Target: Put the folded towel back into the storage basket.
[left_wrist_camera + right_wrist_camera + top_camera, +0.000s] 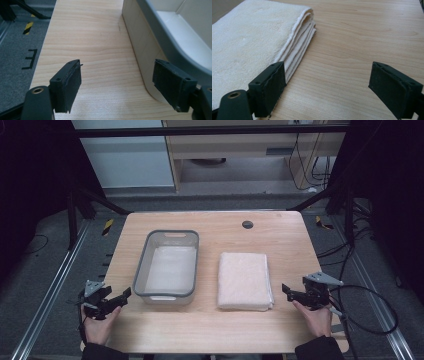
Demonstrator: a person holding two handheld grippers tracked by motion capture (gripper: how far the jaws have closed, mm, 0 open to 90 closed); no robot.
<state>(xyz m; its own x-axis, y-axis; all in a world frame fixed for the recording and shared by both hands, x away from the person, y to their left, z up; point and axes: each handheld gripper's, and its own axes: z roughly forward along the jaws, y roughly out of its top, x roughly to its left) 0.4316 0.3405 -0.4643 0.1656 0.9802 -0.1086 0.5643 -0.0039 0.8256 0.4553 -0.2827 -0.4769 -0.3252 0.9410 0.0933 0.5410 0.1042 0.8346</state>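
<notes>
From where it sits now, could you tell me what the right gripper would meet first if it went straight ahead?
Probably the folded towel: the right gripper stands open, one jaw already beside the towel's layered edge, the other over bare table.

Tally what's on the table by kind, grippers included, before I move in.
Grey plastic bins: 1
Folded cream towels: 1
Handheld grippers: 2, the left gripper and the right gripper, both open
Total: 4

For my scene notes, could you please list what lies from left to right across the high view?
Left hand-held gripper → clear plastic grey-rimmed bin → folded cream towel → right hand-held gripper.
</notes>
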